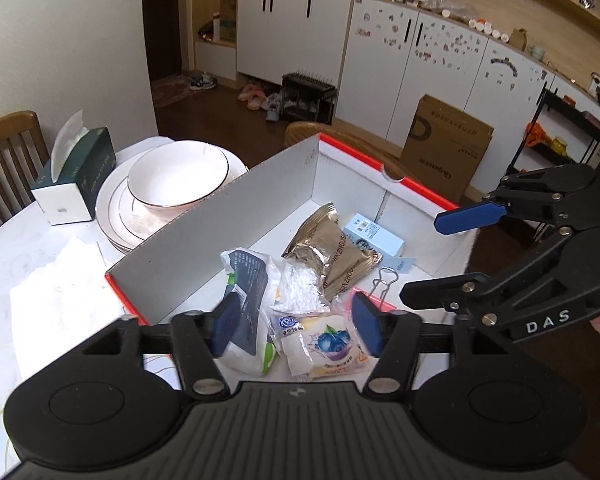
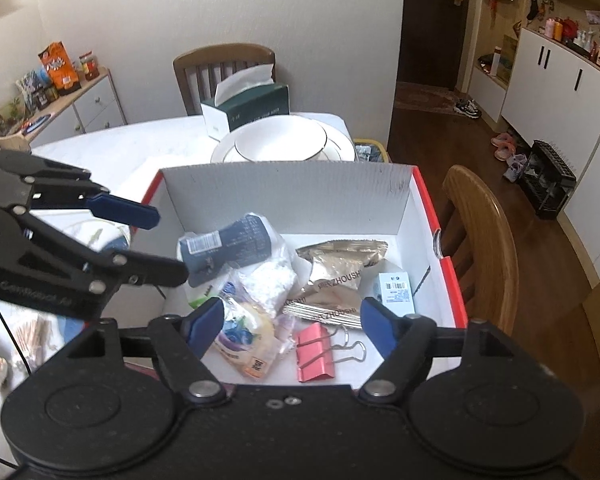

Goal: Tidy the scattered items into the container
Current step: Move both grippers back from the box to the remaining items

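I counted one white cardboard box with red outer walls (image 2: 404,208). In it lay two gold foil sachets (image 2: 340,276), one dark blue and white plastic pack (image 2: 236,246), one clear bag of white pellets (image 2: 270,284), one blueberry-printed snack packet (image 1: 332,344), one pale blue carton (image 2: 396,292) and one pink binder clip (image 2: 316,354). Beside it stood one green tissue box (image 1: 82,172) and one white bowl (image 1: 178,172) on stacked plates whose number I couldn't tell.

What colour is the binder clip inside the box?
Pink, with silver wire handles. The binder clip shows best in the right wrist view.
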The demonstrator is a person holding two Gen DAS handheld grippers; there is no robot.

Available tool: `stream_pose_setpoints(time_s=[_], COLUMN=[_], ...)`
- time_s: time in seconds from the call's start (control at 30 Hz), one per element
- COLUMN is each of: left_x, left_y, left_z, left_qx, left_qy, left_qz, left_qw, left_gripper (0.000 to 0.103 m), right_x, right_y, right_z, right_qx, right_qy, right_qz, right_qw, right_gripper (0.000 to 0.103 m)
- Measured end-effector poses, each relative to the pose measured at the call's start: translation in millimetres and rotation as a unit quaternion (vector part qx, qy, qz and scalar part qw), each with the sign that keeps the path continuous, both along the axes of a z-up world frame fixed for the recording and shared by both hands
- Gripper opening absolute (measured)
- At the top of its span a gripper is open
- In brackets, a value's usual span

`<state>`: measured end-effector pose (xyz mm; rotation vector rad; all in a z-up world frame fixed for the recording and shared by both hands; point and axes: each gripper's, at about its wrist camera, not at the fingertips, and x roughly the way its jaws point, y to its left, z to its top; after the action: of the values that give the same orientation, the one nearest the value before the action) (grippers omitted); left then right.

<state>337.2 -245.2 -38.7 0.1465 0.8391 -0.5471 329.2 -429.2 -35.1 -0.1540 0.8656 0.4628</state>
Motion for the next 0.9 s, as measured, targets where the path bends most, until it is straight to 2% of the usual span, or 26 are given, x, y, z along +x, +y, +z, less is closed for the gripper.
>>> stream_pose_setpoints(time_s=[0.17,0.4,0.5,0.63,0.9], left_x=[-18,-43,-53,-64,-84], left_y=[12,38,57,84,135], left_z=[10,19,20,20,21], left_qx=[-0.016,-0.027,-0.036,-0.041,-0.048], left_qy=[-0.006,-0.019,-0.017,-0.013,-0.022], left_qz=[-0.007,-0.006,0.006,0.029,0.052], left_qw=[0.9998,0.9994,0.9992,0.9986,0.9973], left_gripper=[0.066,0.070,0.075,0.076,0.086], right_x=[-13,-34,-43,-55,-80], right_y=[9,25,32,46,79], right_z=[7,15,18,21,24], right_qx=[0.007,0.008,0.010,0.010,0.007], right_qy=[-0.007,-0.018,-0.023,-0.026,-0.030], right_qz=[-0.005,-0.010,-0.013,-0.016,-0.007], right_qw=[1.000,1.000,1.000,1.000,0.999], right_gripper=[0.084,0.089,0.091,0.091,0.092])
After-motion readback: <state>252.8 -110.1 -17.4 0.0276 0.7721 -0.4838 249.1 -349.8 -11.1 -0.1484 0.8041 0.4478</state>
